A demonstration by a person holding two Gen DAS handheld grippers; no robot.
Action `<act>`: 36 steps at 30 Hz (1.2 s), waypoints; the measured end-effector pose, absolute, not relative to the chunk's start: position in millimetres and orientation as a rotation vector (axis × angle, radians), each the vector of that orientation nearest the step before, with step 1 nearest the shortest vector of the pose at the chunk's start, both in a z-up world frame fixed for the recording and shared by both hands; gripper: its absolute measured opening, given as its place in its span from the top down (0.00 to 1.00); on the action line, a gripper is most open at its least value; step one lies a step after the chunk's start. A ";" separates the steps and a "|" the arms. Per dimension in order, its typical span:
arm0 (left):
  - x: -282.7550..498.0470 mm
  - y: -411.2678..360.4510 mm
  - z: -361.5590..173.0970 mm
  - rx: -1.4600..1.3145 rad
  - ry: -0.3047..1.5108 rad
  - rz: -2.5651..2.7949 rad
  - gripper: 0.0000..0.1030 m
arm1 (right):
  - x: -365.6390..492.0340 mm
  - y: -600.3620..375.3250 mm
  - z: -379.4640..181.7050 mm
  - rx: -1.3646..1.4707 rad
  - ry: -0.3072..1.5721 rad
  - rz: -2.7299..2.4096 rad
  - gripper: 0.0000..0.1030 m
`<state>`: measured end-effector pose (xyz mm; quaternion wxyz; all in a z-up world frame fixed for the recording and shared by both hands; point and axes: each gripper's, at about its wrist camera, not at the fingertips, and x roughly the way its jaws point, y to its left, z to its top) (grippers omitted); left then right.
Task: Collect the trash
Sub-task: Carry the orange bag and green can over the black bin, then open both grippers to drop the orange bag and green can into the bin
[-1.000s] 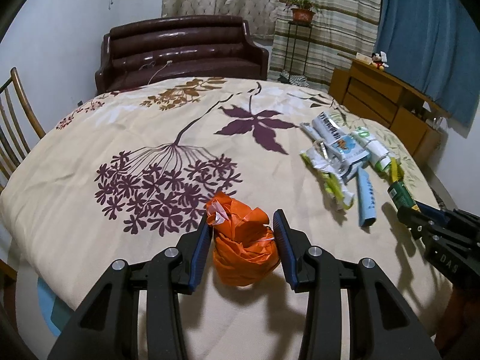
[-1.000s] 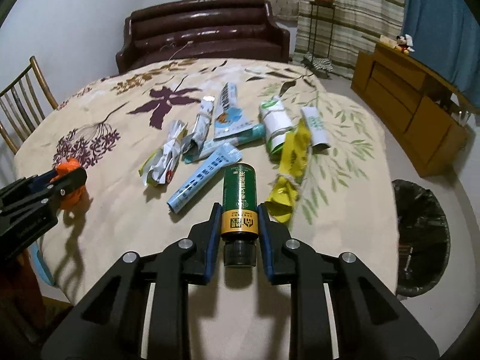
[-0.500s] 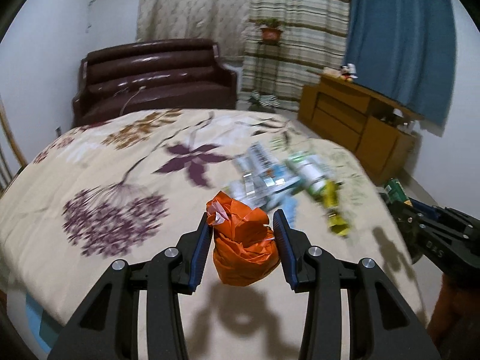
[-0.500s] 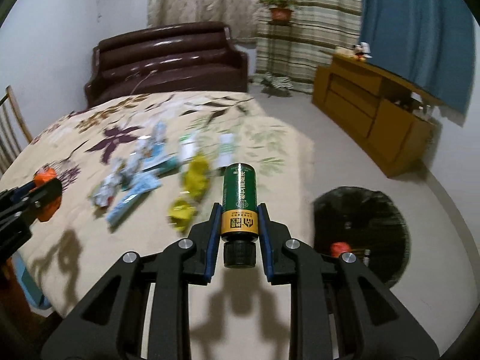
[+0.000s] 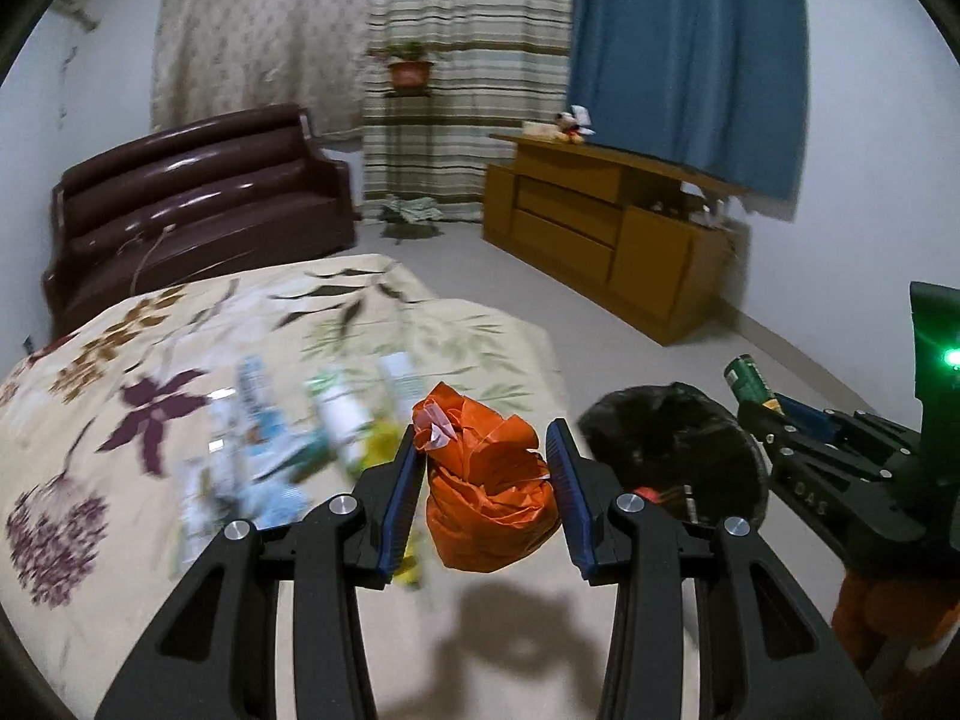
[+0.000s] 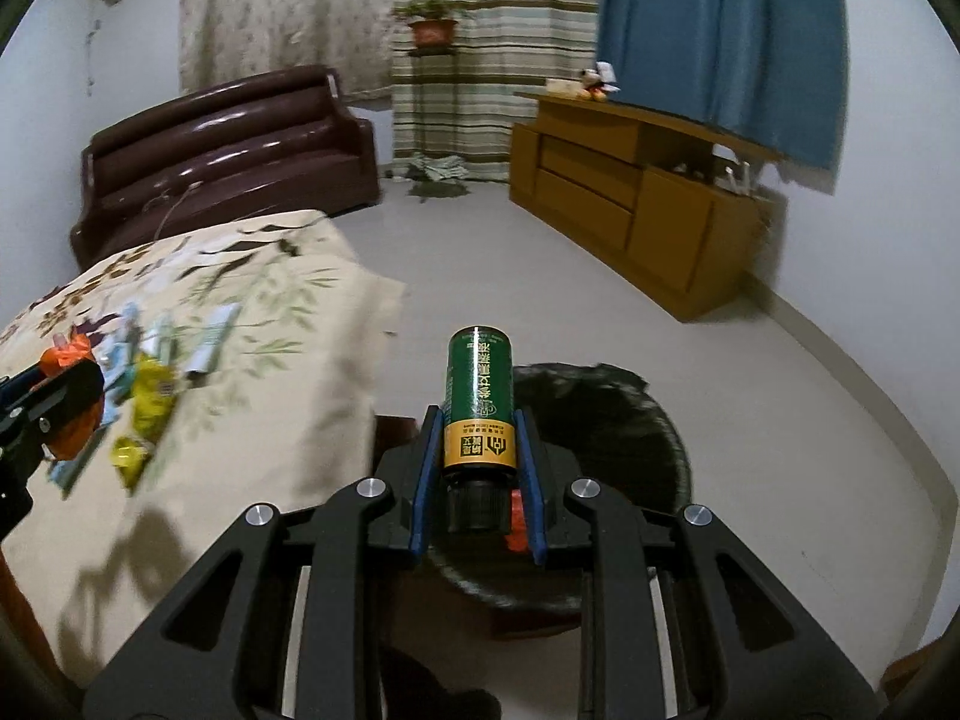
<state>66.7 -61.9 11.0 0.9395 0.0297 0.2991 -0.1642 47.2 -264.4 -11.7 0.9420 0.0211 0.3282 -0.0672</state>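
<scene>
My left gripper point(image 5: 486, 480) is shut on a crumpled orange bag point(image 5: 489, 498) and holds it above the table's right edge. My right gripper point(image 6: 478, 456) is shut on a green bottle point(image 6: 478, 396) with a yellow label and holds it over the black-lined trash bin point(image 6: 612, 420) on the floor. The bin also shows in the left wrist view point(image 5: 672, 444), just right of the orange bag. Several wrappers point(image 5: 270, 450) lie blurred on the floral tablecloth point(image 5: 150, 420); they also show in the right wrist view point(image 6: 150, 372).
A brown sofa point(image 5: 192, 204) stands behind the table. A wooden cabinet point(image 6: 630, 192) runs along the right wall under a blue curtain point(image 6: 720, 30). Grey floor point(image 6: 780, 420) surrounds the bin. Something red point(image 6: 515, 522) lies in the bin.
Both grippers have swung right, away from the table's middle toward the bin. The bottle is now over the bin, and the orange bag is near the table's edge.
</scene>
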 end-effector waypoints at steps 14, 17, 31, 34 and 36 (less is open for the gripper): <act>103.3 -159.5 -10.5 0.172 0.645 -0.412 0.59 | 67.6 -329.4 -44.5 0.112 0.704 -0.194 0.78; 108.8 -173.6 -16.1 0.193 0.653 -0.415 0.59 | 71.0 -340.3 -49.7 0.128 0.708 -0.200 0.78; 131.7 -199.7 -32.5 0.190 0.735 -0.392 0.58 | 86.0 -365.7 -60.5 0.147 0.718 -0.215 0.77; 132.9 -201.1 -34.0 0.193 0.748 -0.396 0.54 | 88.3 -366.2 -63.1 0.148 0.724 -0.217 0.77; 133.1 -200.8 -32.9 0.189 0.747 -0.396 0.49 | 89.9 -366.4 -64.3 0.152 0.728 -0.218 0.77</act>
